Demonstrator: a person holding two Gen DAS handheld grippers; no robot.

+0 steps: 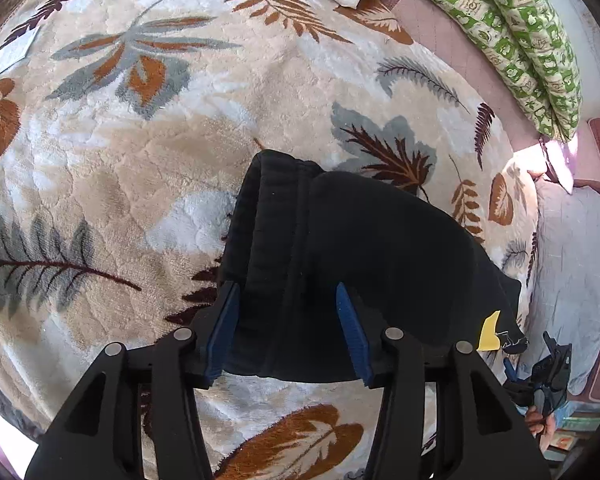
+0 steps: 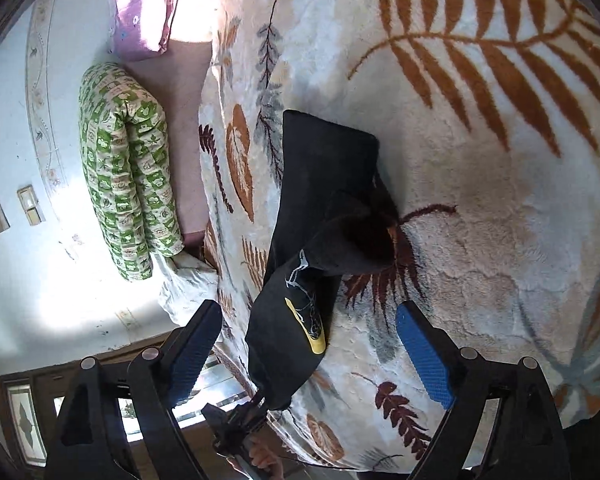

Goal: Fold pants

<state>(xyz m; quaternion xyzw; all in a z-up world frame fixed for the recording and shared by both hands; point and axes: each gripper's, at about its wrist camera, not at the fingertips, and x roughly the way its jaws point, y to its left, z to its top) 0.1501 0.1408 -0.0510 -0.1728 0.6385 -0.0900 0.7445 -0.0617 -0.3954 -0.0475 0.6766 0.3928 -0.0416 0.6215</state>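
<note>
Presently, pants point(image 1: 340, 248) are seen lengthwise between the half-open, empty left gripper point(image 1: 290, 332); right gripper point(image 2: 312, 344) wide, empty.

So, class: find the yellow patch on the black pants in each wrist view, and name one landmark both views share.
Left wrist view: yellow patch at lower right, on the black pants' right edge.
Right wrist view: yellow patch at lower centre, between the open tongs.
Shared landmark: green patterned cushion.

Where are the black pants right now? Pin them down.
The black pants lie folded on the leaf-patterned blanket, low and centre in the left wrist view, by the bed edge nearest the green patterned cushion.
</note>
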